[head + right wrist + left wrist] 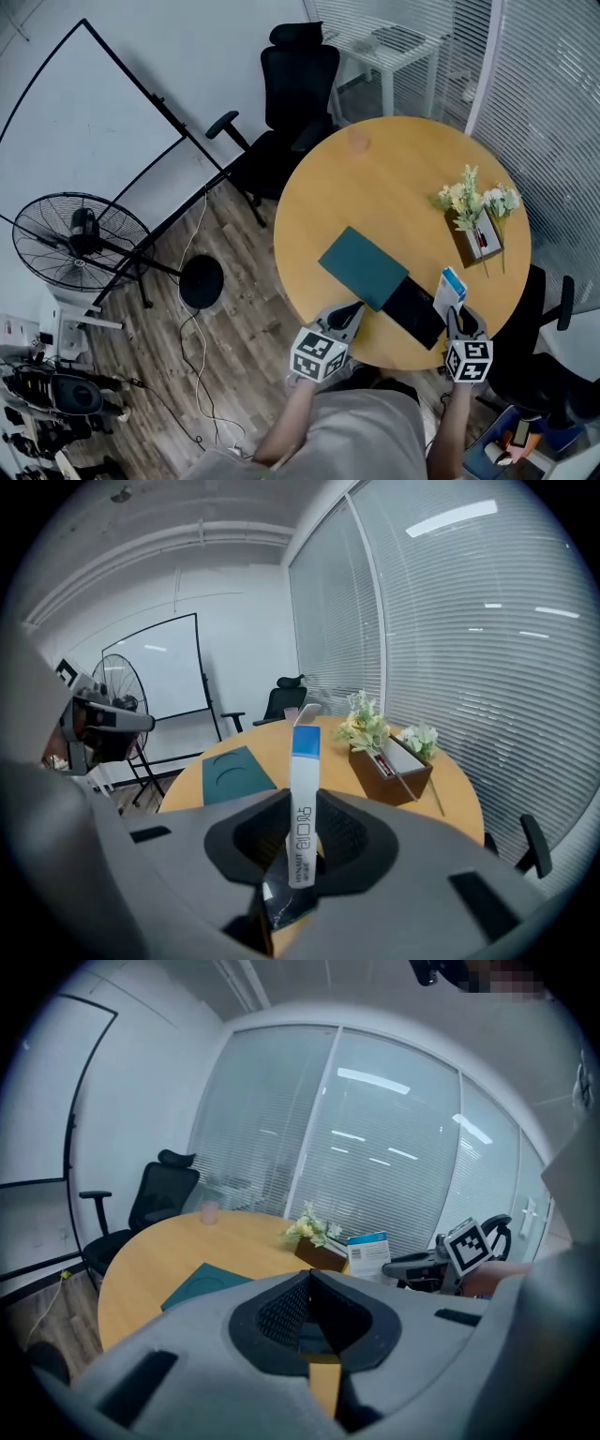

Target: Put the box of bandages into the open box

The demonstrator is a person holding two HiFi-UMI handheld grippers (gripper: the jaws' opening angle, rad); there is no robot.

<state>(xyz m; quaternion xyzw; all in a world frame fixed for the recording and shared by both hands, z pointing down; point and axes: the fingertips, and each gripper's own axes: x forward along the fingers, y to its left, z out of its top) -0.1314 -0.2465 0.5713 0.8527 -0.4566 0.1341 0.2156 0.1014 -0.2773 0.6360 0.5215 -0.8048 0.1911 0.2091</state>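
Observation:
The bandage box is white with a blue end and stands upright over the table's near right edge. My right gripper is shut on its lower part. In the right gripper view the box shows its thin edge between the pads. The open black box lies just left of it, with its teal lid propped behind. My left gripper rests at the near edge beside the lid, its jaws together with nothing between them. From there I see the bandage box and the right gripper.
A brown planter with pale flowers stands at the table's right side, and a pink cup at the far edge. Around the round wooden table are a black office chair, a floor fan and a whiteboard frame.

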